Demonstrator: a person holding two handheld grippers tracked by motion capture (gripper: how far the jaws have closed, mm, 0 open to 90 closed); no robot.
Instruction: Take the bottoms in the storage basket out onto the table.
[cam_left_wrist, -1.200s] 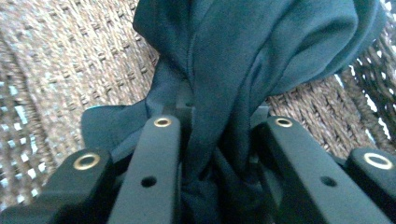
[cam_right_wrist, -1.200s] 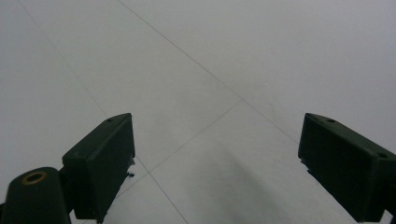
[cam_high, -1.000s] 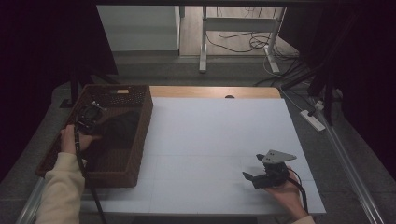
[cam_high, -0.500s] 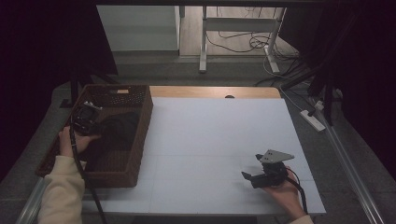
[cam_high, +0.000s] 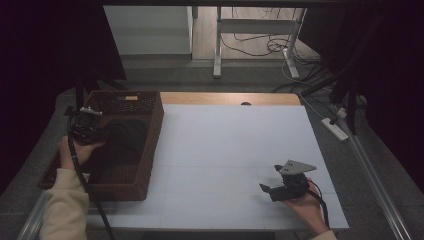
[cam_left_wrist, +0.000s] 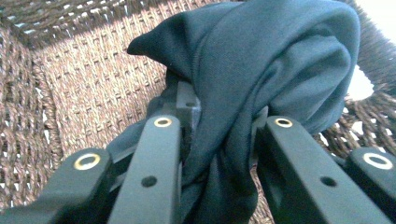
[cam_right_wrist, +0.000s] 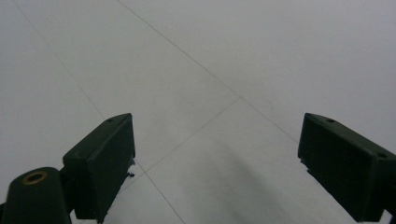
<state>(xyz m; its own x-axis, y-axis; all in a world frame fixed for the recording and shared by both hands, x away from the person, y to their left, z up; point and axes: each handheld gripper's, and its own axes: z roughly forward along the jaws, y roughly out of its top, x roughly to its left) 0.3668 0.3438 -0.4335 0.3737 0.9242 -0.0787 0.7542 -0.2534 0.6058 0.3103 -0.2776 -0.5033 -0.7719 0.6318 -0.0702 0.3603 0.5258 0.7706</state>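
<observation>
One white table (cam_high: 235, 150), its surface crossed by thin seam lines and edged at the far side by a strip of bare wood, bears a single brown wicker basket (cam_high: 150, 150) at its left margin. No brand, label or legible writing can be made out on any item; a pale patch on the basket's far wall is too small to read. Inside the basket lies one dark cloth (cam_high: 120, 142), a deep blue-green, smooth-knit fabric bunched into soft rounded folds, shown in the left gripper view (cam_left_wrist: 261, 79) gathered against the woven wall. Two hand-held grippers are present, each with a trailing black cable. The left gripper (cam_left_wrist: 219, 149) is clamped on the cloth, a thick fold of fabric pinched between its two black jaws; in the high view it (cam_high: 86, 126) sits over the basket's left rim in the person's left hand (cam_high: 75, 152), the sleeve cream-coloured. The right gripper (cam_high: 285, 184) rests low over the near right part of the table, well apart from the basket, carrying one grey three-cornered plate; in the right gripper view (cam_right_wrist: 215, 163) its jaws stand wide apart with nothing between them.
</observation>
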